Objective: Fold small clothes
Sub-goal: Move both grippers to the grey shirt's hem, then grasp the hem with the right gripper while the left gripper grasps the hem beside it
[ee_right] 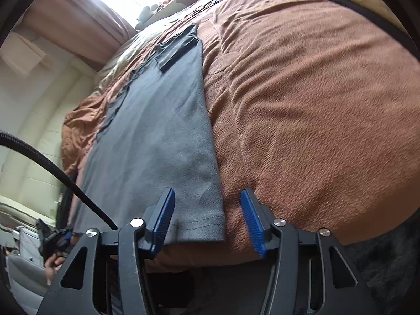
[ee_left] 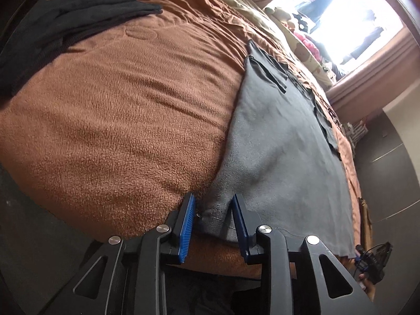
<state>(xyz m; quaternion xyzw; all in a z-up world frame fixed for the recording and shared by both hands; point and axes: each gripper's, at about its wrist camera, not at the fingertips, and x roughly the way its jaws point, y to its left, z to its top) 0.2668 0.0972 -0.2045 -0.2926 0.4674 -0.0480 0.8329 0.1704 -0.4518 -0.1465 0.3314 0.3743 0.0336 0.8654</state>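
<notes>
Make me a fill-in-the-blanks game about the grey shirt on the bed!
1. The flat grey cotton T-shirt lies on a fuzzy blanket coloured ____.
2. The pads on both grippers' fingers are coloured ____.
3. The left gripper has the shirt's bottom ____ between its open fingers.
4. The right gripper straddles the shirt's other bottom ____.

Missing words: brown; blue; hem; corner
</notes>
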